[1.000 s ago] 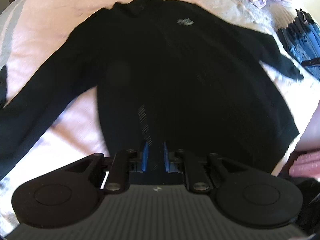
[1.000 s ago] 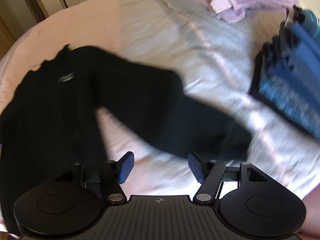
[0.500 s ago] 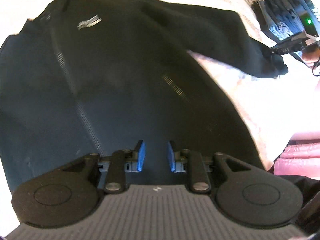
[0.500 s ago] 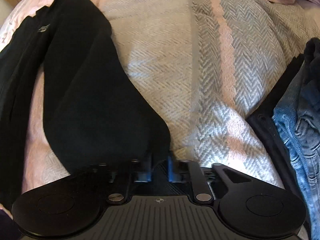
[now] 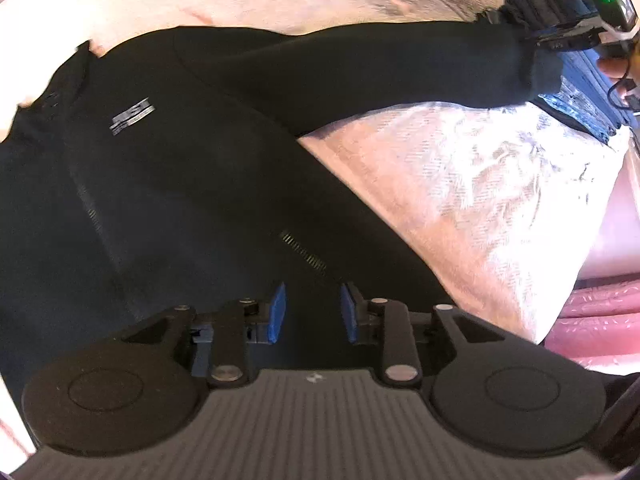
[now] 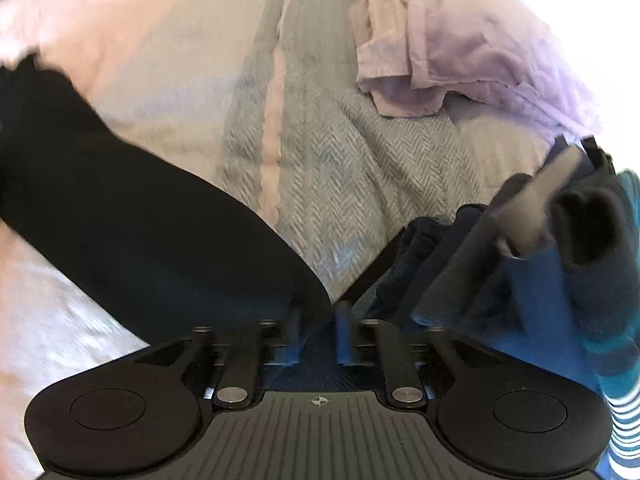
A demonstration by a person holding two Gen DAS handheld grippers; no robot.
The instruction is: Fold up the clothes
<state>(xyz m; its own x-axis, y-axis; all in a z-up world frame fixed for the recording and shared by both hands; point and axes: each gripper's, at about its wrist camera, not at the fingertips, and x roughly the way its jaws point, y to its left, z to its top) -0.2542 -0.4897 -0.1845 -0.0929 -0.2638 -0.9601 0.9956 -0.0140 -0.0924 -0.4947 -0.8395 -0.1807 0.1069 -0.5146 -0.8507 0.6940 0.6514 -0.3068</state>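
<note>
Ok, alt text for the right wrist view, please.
The right gripper is shut on the cuff of a black top's sleeve, stretched across a herringbone bedspread. Blue folded clothes lie right, a crumpled lilac garment beyond.

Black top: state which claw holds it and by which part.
The right claw grips the black top at the sleeve cuff. The left claw is open above its lower body, holding nothing.

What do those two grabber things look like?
Both are black, with two round discs and a ribbed grey plate. The left gripper has bright blue finger pads. The right gripper has silver screws and a small crosshair mark.
</note>
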